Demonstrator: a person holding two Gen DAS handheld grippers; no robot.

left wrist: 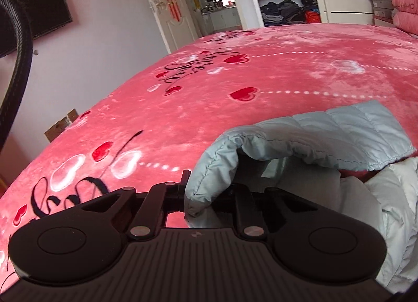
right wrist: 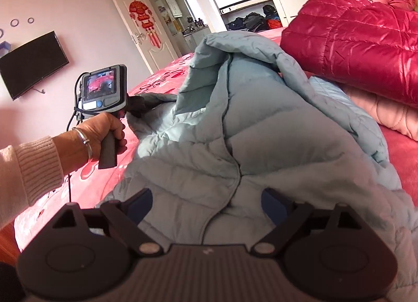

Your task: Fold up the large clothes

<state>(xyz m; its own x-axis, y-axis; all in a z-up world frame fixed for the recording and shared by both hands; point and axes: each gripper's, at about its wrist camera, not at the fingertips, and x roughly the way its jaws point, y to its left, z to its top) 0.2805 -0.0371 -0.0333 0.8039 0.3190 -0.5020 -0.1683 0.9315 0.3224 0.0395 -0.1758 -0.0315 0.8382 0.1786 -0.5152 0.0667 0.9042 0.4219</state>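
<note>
A light blue quilted down jacket lies bunched on the bed's pink heart-print blanket. In the left wrist view my left gripper is shut on a curled edge of this jacket, and the cloth rises in an arch just past the fingers. The right wrist view shows the same left gripper at the jacket's left edge, held by a hand in a cream knit sleeve. My right gripper hovers open over the jacket's near part. Its blue-padded fingers stand wide apart, with the cloth beneath them.
A folded red down jacket rests on a pink quilted item at the bed's right side. Pink quilts are stacked beyond. An open wardrobe stands behind the bed, with a wall TV on the left.
</note>
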